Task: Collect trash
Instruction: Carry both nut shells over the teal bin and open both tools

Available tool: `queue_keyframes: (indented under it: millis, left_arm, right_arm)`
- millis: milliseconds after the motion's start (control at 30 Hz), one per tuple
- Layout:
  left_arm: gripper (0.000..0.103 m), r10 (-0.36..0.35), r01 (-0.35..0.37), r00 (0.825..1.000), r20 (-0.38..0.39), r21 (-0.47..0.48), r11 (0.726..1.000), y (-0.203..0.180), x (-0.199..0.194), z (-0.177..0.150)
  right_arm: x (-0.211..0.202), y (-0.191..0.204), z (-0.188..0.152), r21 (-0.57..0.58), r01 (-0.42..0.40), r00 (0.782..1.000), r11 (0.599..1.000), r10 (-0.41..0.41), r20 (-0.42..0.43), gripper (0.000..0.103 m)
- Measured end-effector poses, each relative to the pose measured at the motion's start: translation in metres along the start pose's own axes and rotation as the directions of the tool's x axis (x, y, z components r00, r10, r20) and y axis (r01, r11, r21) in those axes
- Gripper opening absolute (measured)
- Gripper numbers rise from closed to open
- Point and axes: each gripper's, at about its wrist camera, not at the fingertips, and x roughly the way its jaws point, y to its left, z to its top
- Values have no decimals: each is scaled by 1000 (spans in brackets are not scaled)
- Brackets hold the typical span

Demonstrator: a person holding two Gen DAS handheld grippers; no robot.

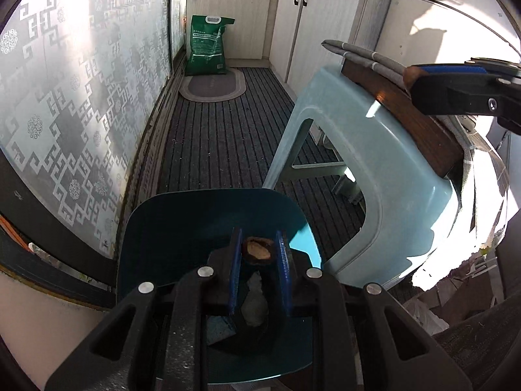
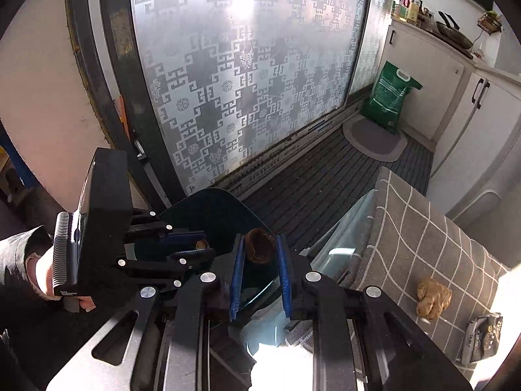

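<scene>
My left gripper point(image 1: 258, 250) is shut on a brown nut shell point(image 1: 256, 249) and holds it over a teal bin point(image 1: 182, 228); grey crumpled scraps point(image 1: 255, 303) lie inside the bin. My right gripper point(image 2: 260, 249) is shut on another brown shell piece point(image 2: 259, 245), held over the same bin point(image 2: 215, 208). The left gripper point(image 2: 198, 244) shows at the left of the right wrist view with its shell. The right gripper's fingers point(image 1: 456, 89) reach in from the right edge of the left wrist view.
A light blue plastic stool point(image 1: 384, 163) carries a wooden board and a grey checked cushion point(image 2: 423, 234). A crumpled brown scrap point(image 2: 433, 298) and a dark packet point(image 2: 483, 339) lie on the cushion. A green bag point(image 1: 208, 45), an oval mat point(image 1: 213, 88), white cabinets and a patterned glass door surround the striped floor.
</scene>
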Motion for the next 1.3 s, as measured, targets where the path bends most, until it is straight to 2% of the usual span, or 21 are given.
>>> queue_keyframes:
  millis: [400, 767, 967, 1300]
  left_arm:
    - [23, 26, -28, 995, -96, -16, 999, 28, 21, -23]
    - [26, 21, -24, 997, -75, -37, 999, 40, 13, -26]
    - [26, 24, -26, 999, -28, -58, 998, 47, -1, -23]
    - [21, 33, -21, 992, 121, -98, 995, 56, -40, -9]
  right_arm:
    - [40, 25, 7, -30, -24, 995, 999, 21, -101, 19]
    - [65, 37, 7, -47, -39, 986, 998, 31, -163, 19]
    - [84, 44, 2, -60, -38, 977, 997, 25, -212, 19]
    - [111, 48, -8, -53, -46, 960, 998, 29, -280, 19]
